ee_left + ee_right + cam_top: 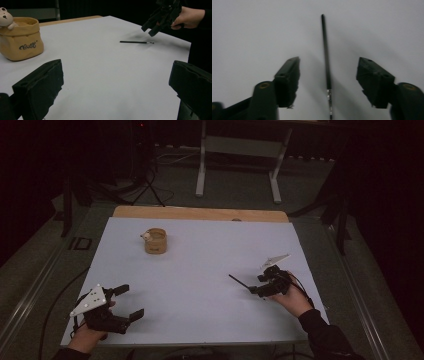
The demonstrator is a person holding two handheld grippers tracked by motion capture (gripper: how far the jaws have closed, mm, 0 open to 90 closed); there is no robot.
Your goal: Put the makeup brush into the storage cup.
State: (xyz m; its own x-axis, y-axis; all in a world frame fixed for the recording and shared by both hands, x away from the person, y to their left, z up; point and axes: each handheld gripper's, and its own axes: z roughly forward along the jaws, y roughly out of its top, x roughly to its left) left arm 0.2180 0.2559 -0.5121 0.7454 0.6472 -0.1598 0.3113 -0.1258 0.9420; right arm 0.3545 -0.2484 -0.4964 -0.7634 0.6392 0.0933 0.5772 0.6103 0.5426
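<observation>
Brush (326,60) between parted right gripper (328,82) jaws

I am seeing my thin black brush (326,57) with its silver band lying on the white table (200,285), near my black grippers.

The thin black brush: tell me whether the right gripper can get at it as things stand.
Probably yes. The thin black brush lies flat on the white table, between the open jaws of the right gripper, with nothing in between.
</observation>
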